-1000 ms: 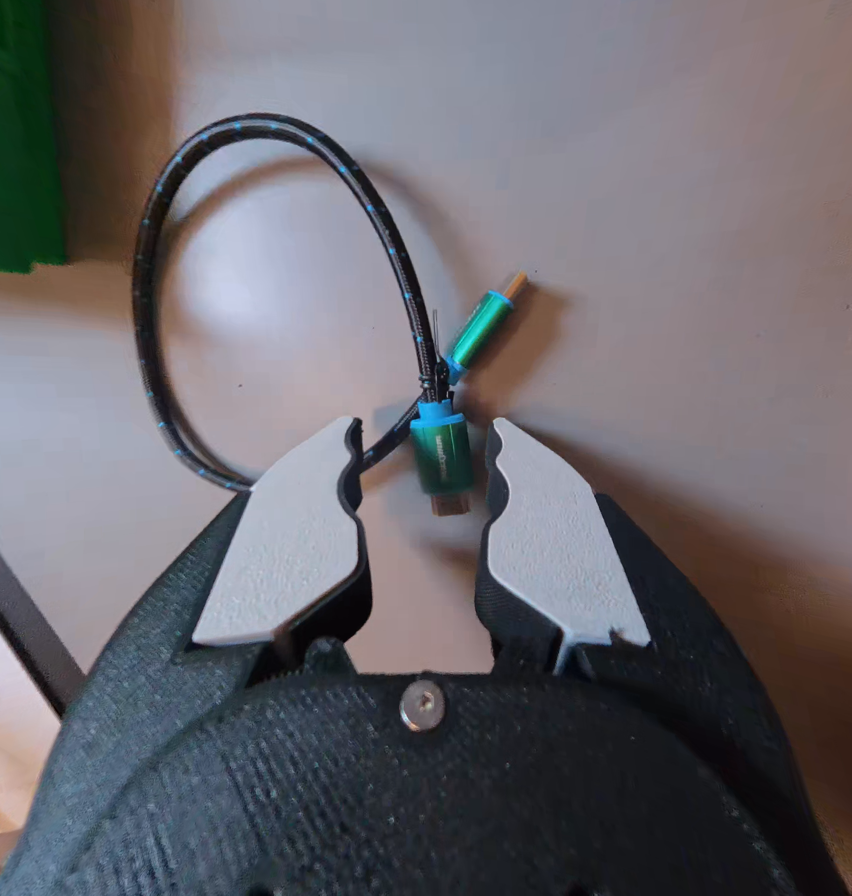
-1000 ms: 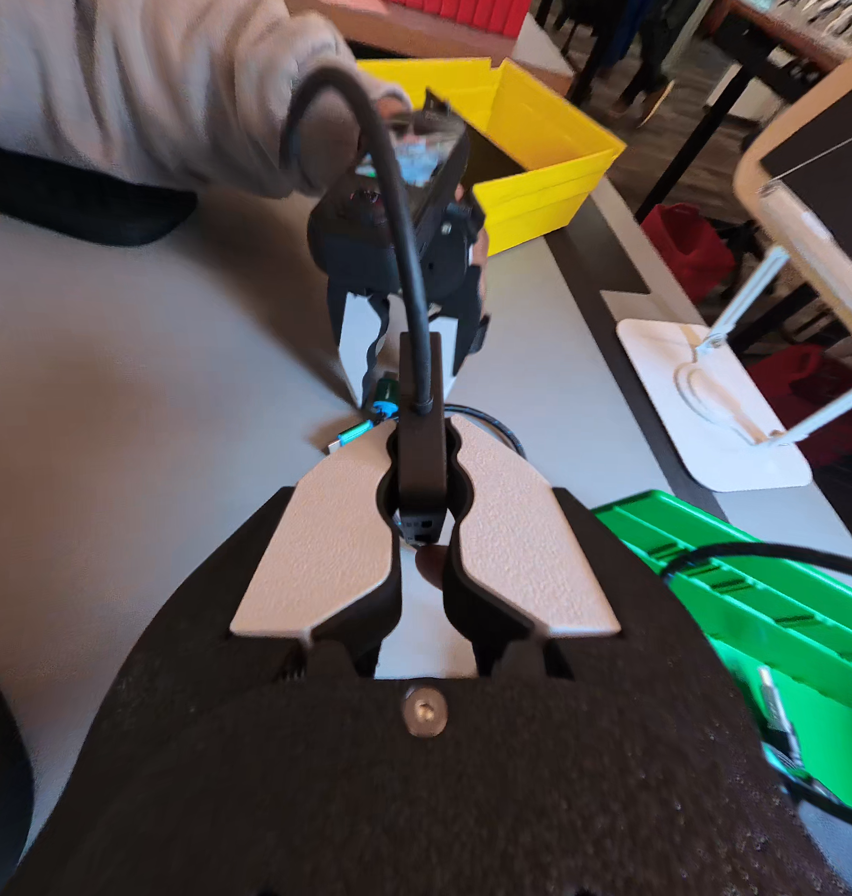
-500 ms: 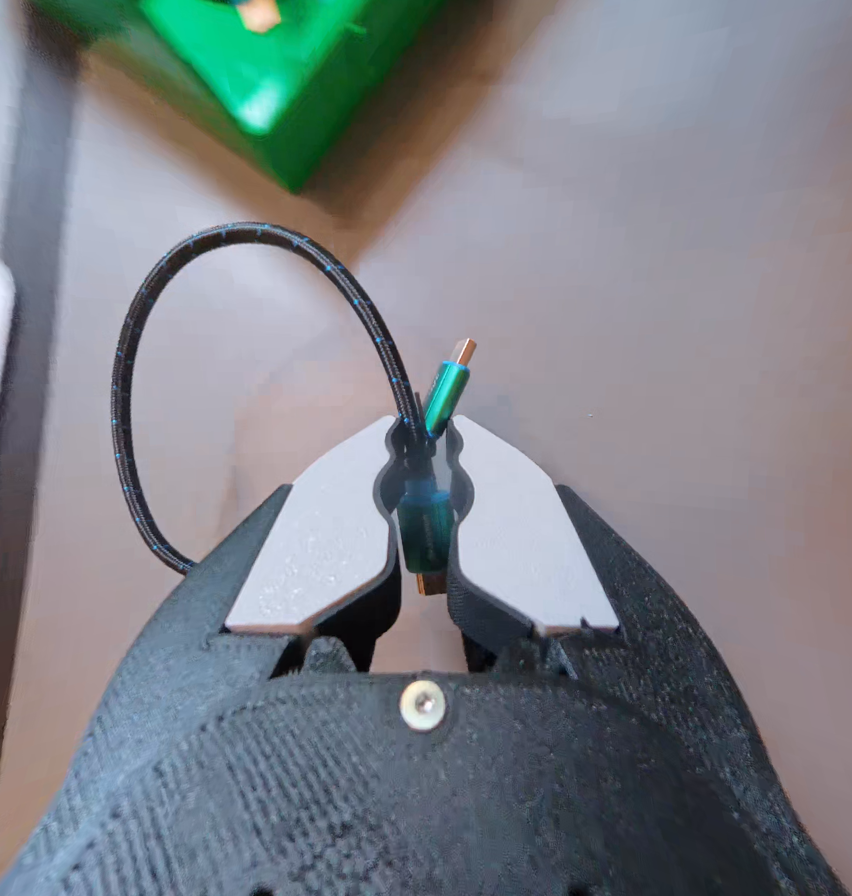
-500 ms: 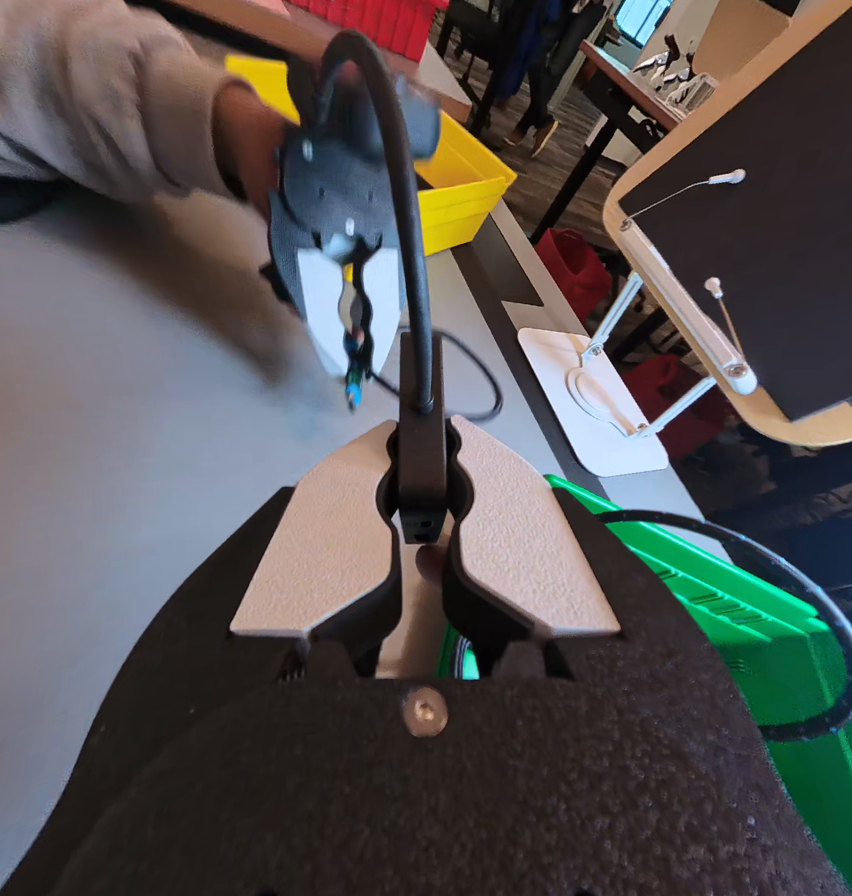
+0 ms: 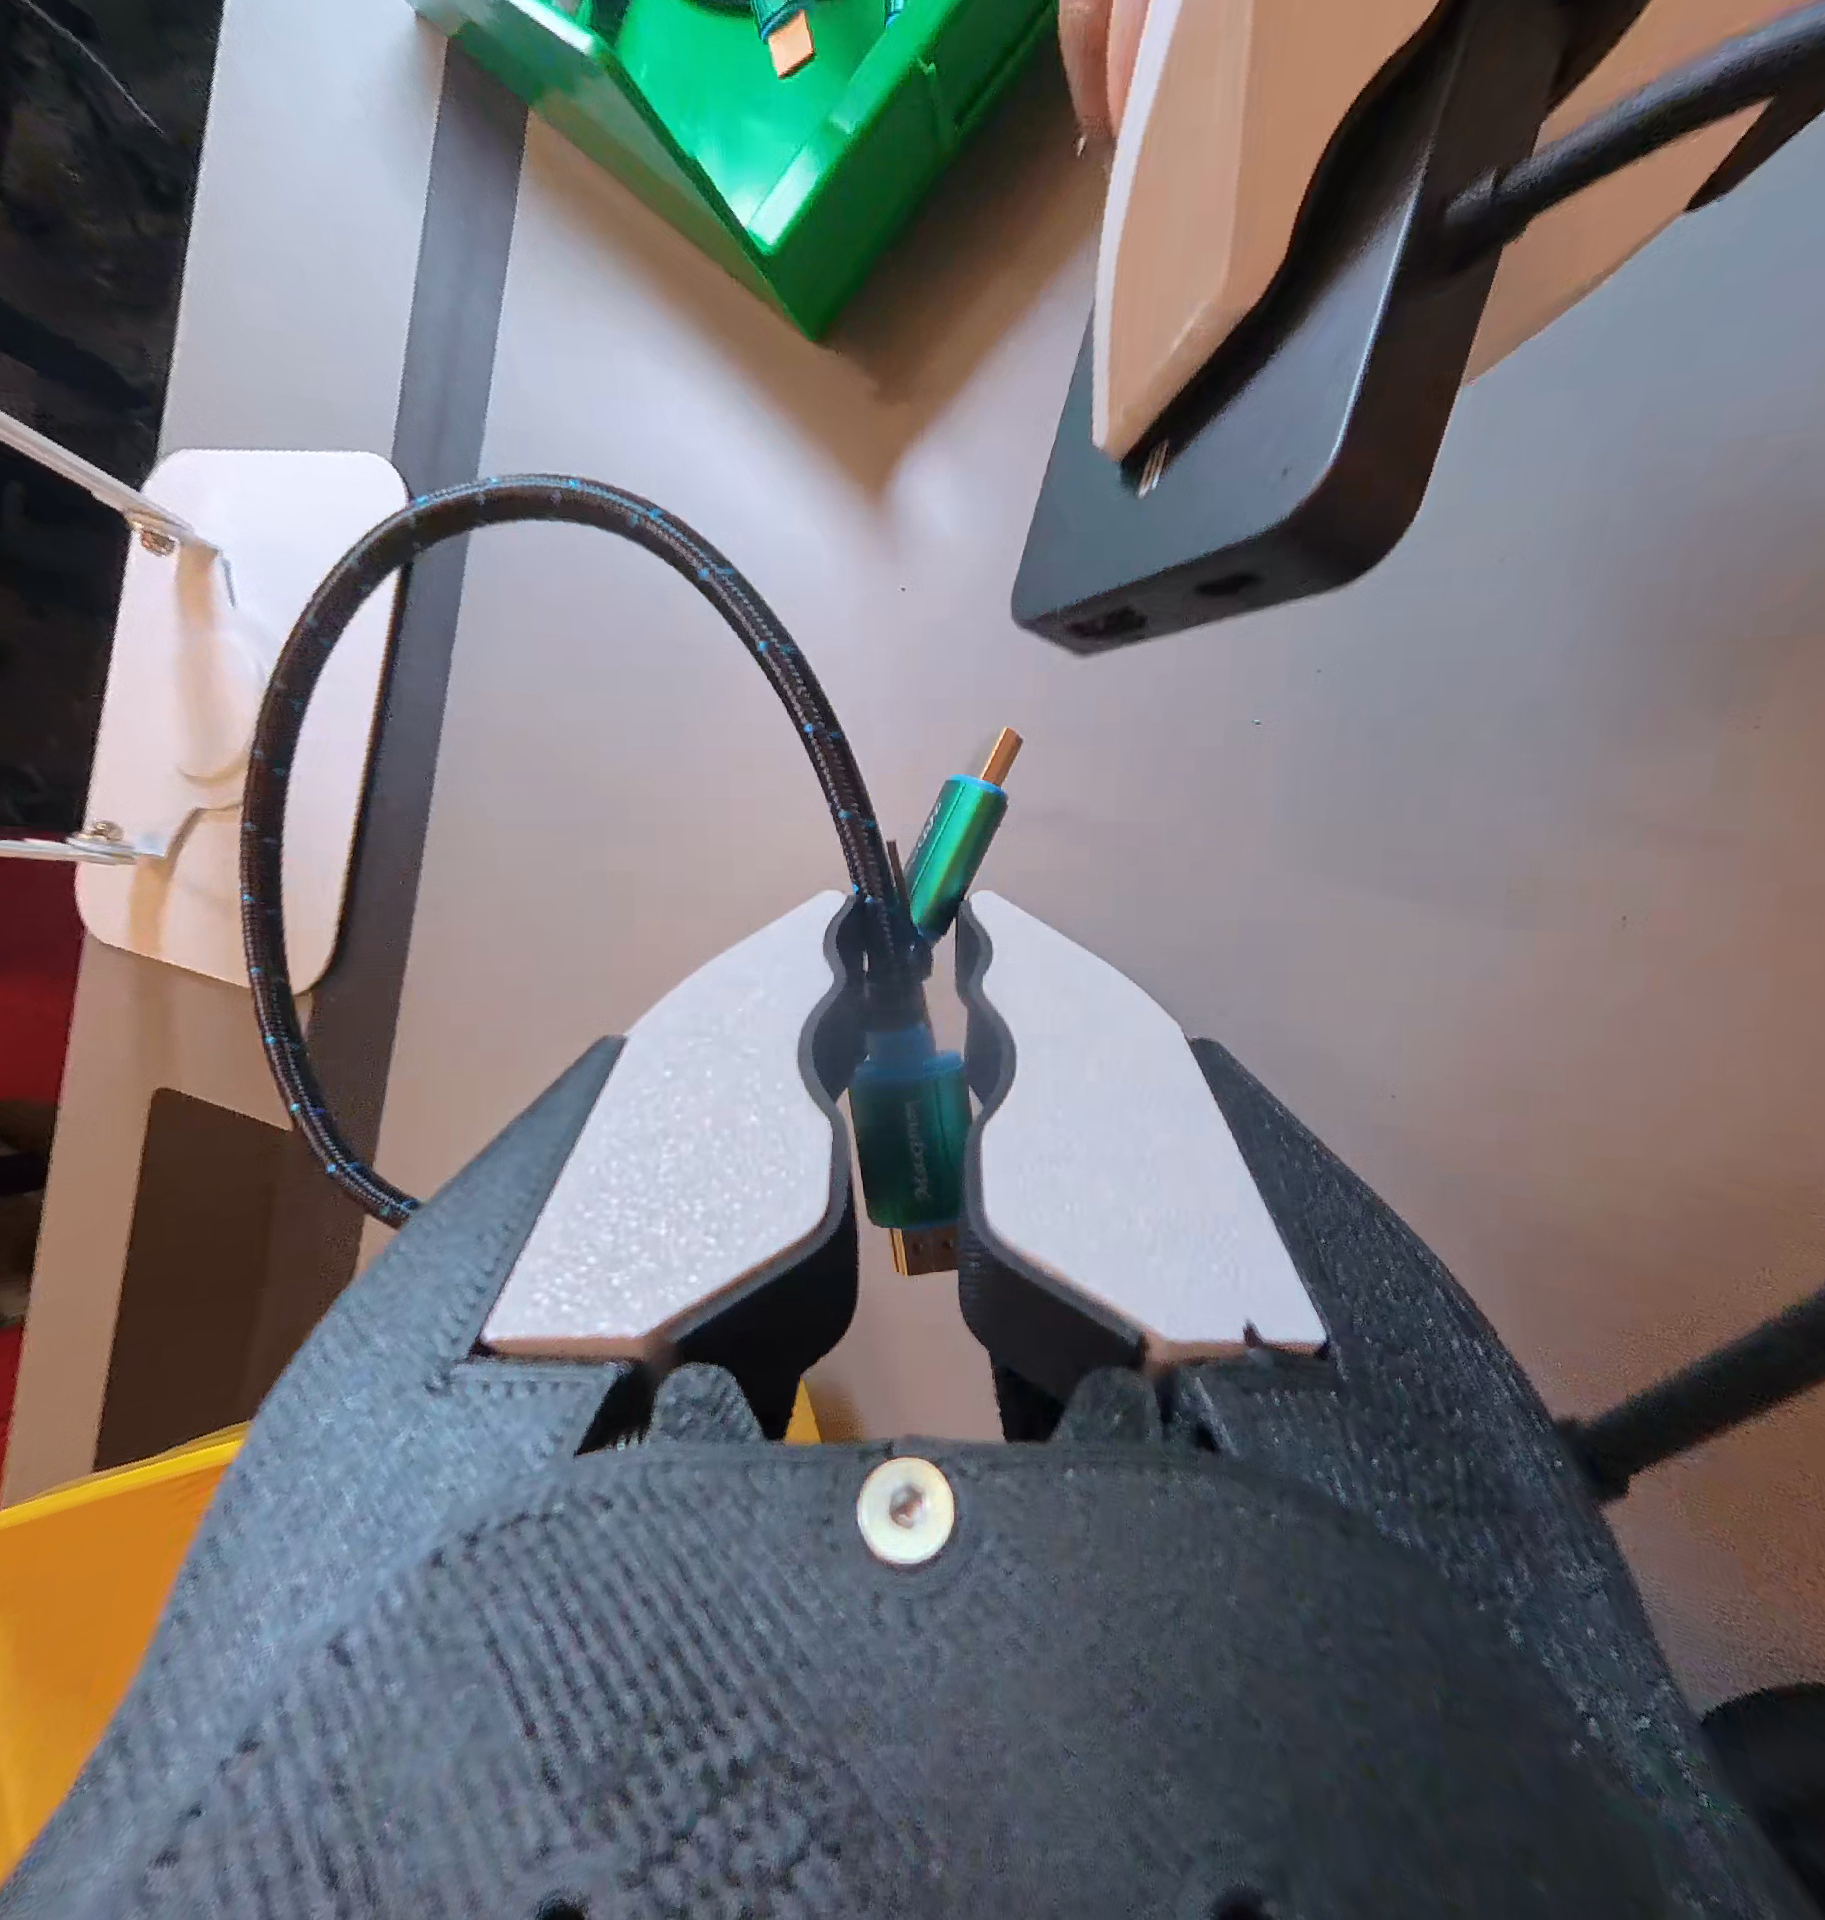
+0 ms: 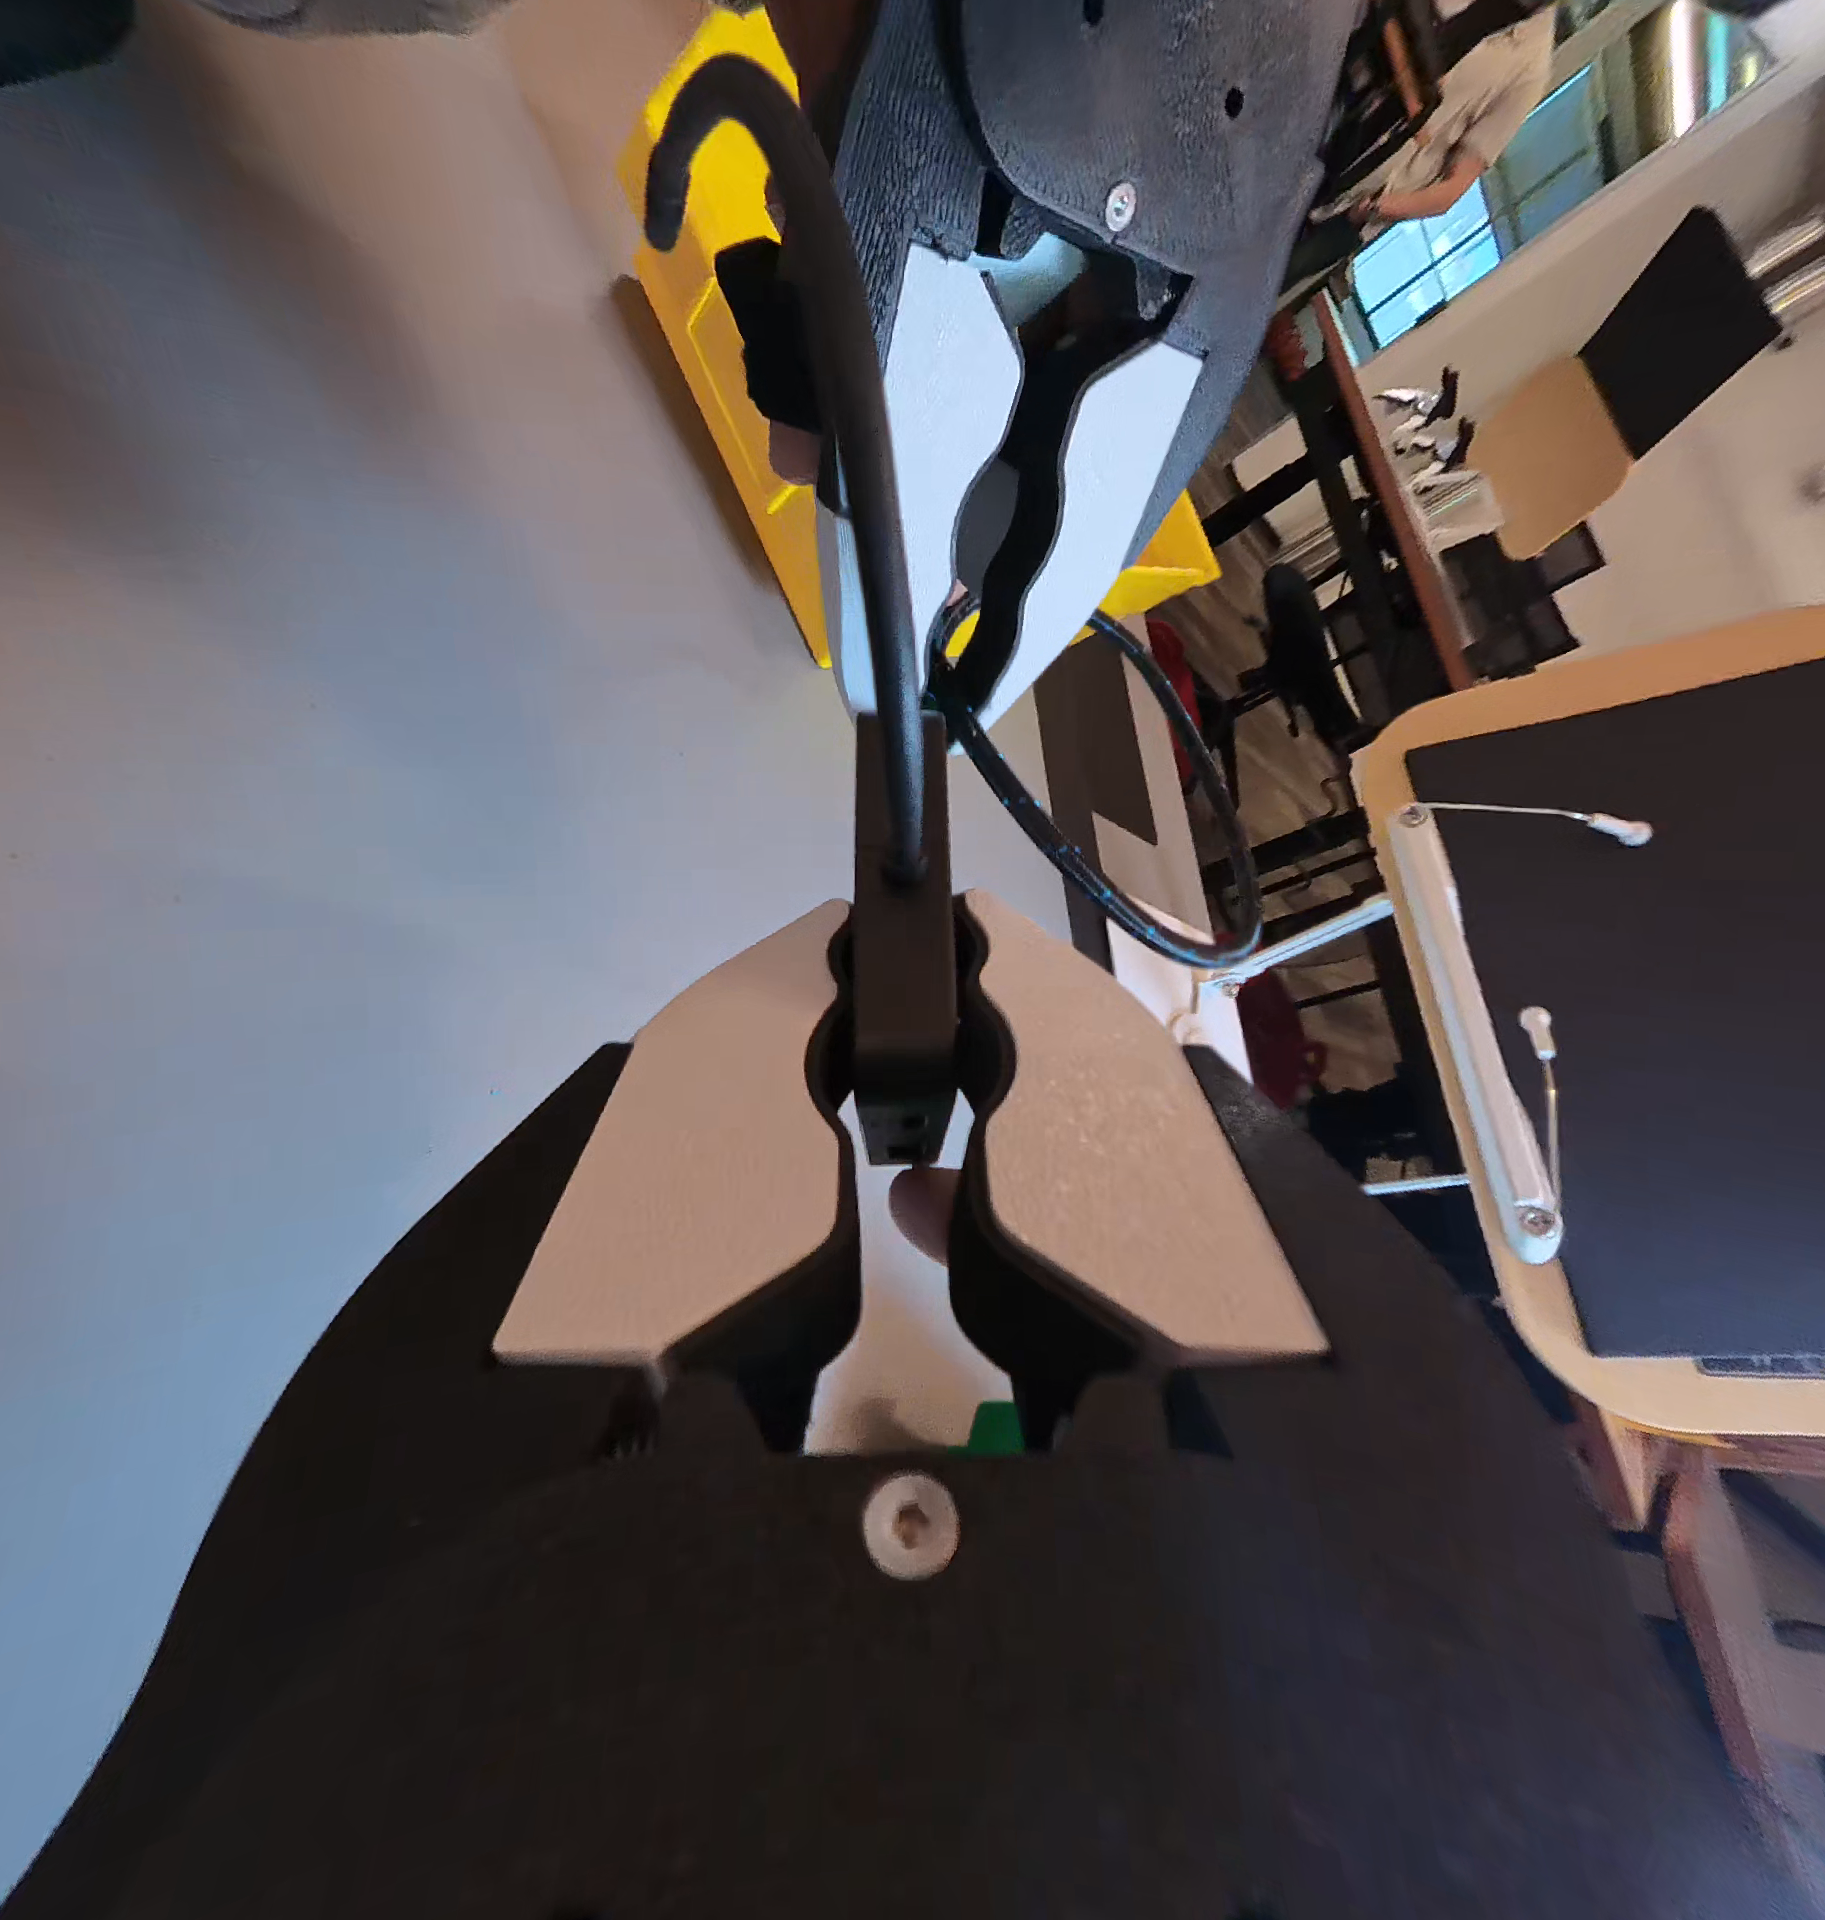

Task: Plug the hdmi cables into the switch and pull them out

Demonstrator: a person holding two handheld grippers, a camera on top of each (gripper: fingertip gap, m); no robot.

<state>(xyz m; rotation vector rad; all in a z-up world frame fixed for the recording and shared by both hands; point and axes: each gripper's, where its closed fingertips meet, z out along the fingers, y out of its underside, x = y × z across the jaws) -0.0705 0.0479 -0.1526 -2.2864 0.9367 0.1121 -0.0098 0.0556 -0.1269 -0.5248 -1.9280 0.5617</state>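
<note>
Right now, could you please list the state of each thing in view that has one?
Left gripper: shut on the HDMI cable.
HDMI cable: looped, both plugs unplugged.
Right gripper: shut on the switch.
Switch: held above table, visible ports empty.
Green bin: open, holding cables.

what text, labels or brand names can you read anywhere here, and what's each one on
Plug, green, held in the left gripper: one line of small light print runs along its side. I don't copy out writing.
Switch, black, held in the right gripper: no print shows.
Green bin and yellow bin: no print shows.
Nothing else in either view carries writing I can make out.
</note>
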